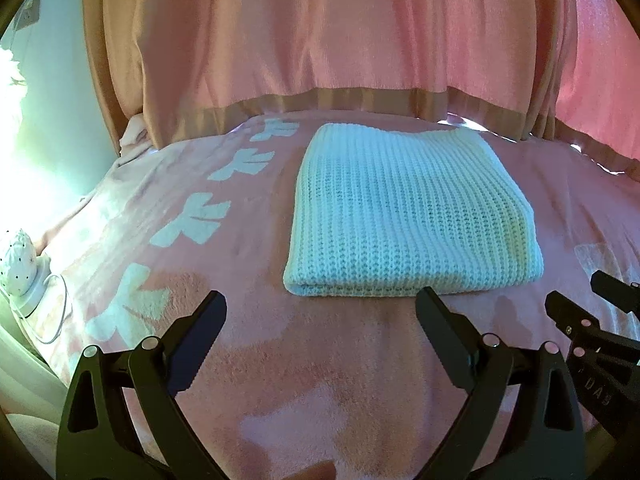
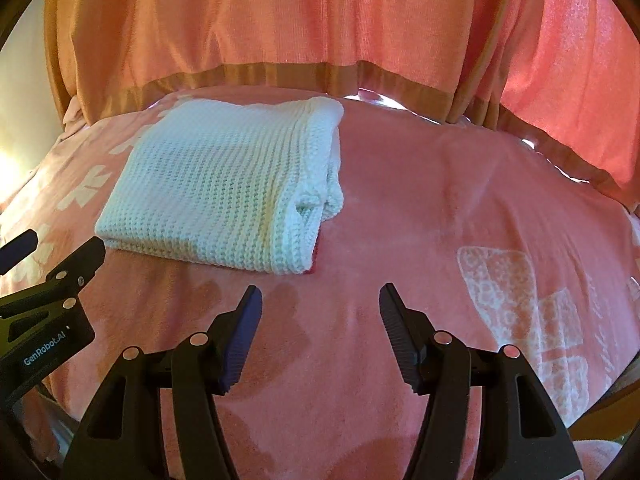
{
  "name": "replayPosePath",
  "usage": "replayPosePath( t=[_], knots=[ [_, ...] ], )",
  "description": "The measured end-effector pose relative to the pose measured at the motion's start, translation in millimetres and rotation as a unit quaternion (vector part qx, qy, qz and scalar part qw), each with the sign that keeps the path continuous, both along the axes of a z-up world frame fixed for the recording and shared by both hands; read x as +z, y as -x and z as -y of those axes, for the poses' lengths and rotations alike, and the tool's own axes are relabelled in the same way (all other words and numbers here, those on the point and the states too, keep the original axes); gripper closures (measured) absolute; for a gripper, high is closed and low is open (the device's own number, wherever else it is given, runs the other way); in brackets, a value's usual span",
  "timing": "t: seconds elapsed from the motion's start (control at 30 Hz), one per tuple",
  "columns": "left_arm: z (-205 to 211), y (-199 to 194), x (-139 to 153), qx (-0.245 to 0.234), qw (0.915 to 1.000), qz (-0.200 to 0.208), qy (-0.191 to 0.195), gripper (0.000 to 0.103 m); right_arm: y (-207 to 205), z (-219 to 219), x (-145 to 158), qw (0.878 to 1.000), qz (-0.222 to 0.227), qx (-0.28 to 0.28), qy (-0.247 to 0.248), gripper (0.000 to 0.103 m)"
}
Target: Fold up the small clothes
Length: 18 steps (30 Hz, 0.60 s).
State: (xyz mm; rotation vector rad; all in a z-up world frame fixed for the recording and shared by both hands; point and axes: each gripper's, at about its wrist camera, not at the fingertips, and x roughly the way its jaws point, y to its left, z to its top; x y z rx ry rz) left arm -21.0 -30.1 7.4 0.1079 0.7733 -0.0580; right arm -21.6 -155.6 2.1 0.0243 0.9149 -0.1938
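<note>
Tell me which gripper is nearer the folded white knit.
Left. The left gripper sits open just short of the folded white knit's near edge; the right gripper hangs open off its near right corner, slightly farther.
</note>
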Motion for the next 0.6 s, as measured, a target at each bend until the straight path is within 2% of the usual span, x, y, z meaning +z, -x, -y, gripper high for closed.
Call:
replayPosePath(
  t=[0.43, 0.6],
  knots=[
    [3.4, 0.4, -4.1, 0.0, 0.9997, -0.017, 0.016, 0.01, 1.0, -0.8, -0.4, 1.0, -0.001, -0.001, -0.001, 0.043],
    [8.1, 4.2, -4.4, -0.005, 0.9999, -0.011, 0.009, 0.01, 2.5, -1.4, -0.9, 1.0, -0.002, -0.003, -0.001, 0.043]
  ],
)
